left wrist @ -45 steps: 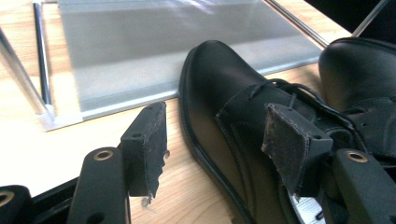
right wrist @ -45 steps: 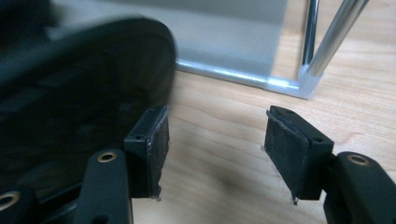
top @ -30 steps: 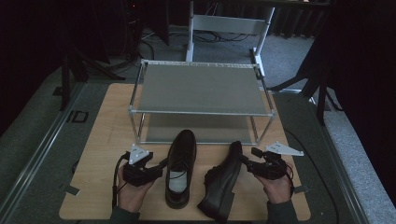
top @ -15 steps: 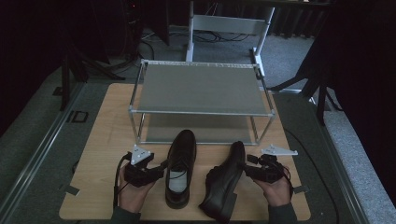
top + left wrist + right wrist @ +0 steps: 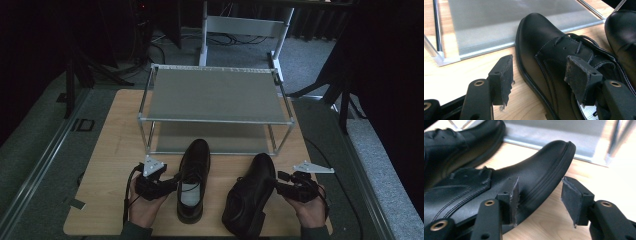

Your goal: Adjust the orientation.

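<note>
Left claw (image 5: 537, 75) spread, straddling left shoe (image 5: 554, 50) | right claw (image 5: 540, 200) spread, straddling right shoe (image 5: 499, 185)

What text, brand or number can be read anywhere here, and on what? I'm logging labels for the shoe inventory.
No text reads clearly in these pictures.
White insole label inside the upright black leather lace-up shoe: dark marks in the left gripper view, mostly hidden by the left hand-held gripper, unreadable.
Tilted black leather shoe: no visible marking.
Grey two-tier metal shoe rack: no label visible.
</note>
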